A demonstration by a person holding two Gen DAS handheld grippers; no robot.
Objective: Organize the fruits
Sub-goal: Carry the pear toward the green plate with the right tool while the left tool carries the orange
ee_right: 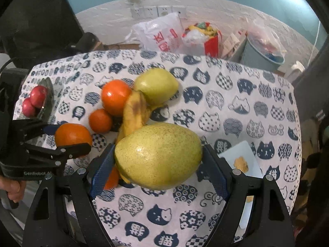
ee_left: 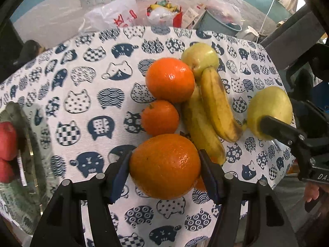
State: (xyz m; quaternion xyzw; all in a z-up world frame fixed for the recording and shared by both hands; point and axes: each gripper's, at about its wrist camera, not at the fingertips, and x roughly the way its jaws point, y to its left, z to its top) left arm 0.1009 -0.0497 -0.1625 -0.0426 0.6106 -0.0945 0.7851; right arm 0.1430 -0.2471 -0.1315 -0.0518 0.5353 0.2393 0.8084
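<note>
My left gripper [ee_left: 165, 165] is shut on a large orange [ee_left: 164, 165] just above the cat-print cloth; it also shows in the right wrist view [ee_right: 71, 134]. My right gripper [ee_right: 158, 160] is shut on a green pear [ee_right: 158, 158], which shows in the left wrist view [ee_left: 269, 111] at the right. Between them lie two more oranges [ee_left: 169, 80] [ee_left: 160, 117], two bananas [ee_left: 213, 107] and a second pear [ee_left: 199, 57], all touching in a cluster.
A glass tray [ee_left: 26, 144] at the left holds red apples [ee_left: 7, 140]. A white plate [ee_right: 242, 154] with a yellow scrap lies at the right. Plastic bags [ee_right: 162, 33] and a bin [ee_right: 263, 55] stand beyond the table's far edge.
</note>
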